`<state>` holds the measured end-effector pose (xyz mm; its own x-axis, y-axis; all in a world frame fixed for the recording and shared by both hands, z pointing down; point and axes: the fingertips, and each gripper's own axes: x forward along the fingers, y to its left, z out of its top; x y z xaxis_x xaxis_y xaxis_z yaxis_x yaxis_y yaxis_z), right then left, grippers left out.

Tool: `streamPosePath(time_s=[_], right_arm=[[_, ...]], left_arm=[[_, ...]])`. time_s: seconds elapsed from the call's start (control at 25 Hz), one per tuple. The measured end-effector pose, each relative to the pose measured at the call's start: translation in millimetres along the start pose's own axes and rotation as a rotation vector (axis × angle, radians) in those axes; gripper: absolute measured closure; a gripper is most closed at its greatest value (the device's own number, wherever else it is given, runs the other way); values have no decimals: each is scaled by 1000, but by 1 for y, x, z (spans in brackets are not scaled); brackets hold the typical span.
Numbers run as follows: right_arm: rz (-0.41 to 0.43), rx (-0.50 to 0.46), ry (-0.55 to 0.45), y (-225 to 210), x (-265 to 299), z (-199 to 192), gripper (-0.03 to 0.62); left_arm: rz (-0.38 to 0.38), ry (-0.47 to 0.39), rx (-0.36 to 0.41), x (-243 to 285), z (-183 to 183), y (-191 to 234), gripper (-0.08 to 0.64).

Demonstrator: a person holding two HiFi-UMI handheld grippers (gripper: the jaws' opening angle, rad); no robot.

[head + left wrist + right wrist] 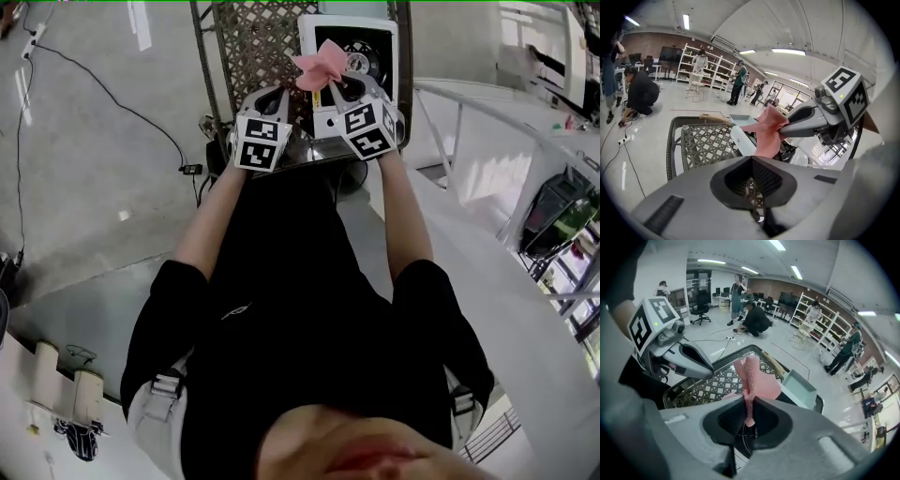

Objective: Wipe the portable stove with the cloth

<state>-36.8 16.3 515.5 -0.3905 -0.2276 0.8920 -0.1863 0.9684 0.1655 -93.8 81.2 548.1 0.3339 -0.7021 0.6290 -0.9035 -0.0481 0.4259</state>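
- While the pink cloth (319, 64) sits bunched in the right tongs (342, 82), the wiping itself does not look to be under way; the task reads as being at its very start.
- The right gripper view shows those tongs pressed onto a gathered fold of the cloth (750, 376), with the loose part fanning out beyond the tips. The pick-up is therefore done.
- The left tongs (752, 159) are pressed together with nothing between them. They are held just beside the right pair and play no visible part in the job.
- The portable stove (314, 37) stands on the mesh bench (248, 42) straight ahead of the person. It is a white body with a dark round burner, and the head view shows the cloth over its near half.
- From the left gripper view, the cloth (766, 133) hangs from the right tongs (785, 129) in the air, above the white edge of the stove (739, 140). Whether its lowest corner touches the stove cannot be told.
- What is left, as a judgement, is nearly everything: lowering the cloth until it lies flat on the top, then passing it across the surface and around the burner.
- No smear, wet streak or cleaned patch can be made out on the stove, so nothing shows any part of it wiped.
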Motion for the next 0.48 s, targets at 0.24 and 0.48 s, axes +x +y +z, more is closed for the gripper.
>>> streamPosePath(time_s=[0.24, 0.48], right_arm=[[129, -122, 47, 10, 42, -23, 561], [239, -155, 46, 9, 61, -54, 556]], left_arm=[[129, 11, -66, 14, -7, 14, 560], [209, 11, -137, 19, -13, 5, 560]])
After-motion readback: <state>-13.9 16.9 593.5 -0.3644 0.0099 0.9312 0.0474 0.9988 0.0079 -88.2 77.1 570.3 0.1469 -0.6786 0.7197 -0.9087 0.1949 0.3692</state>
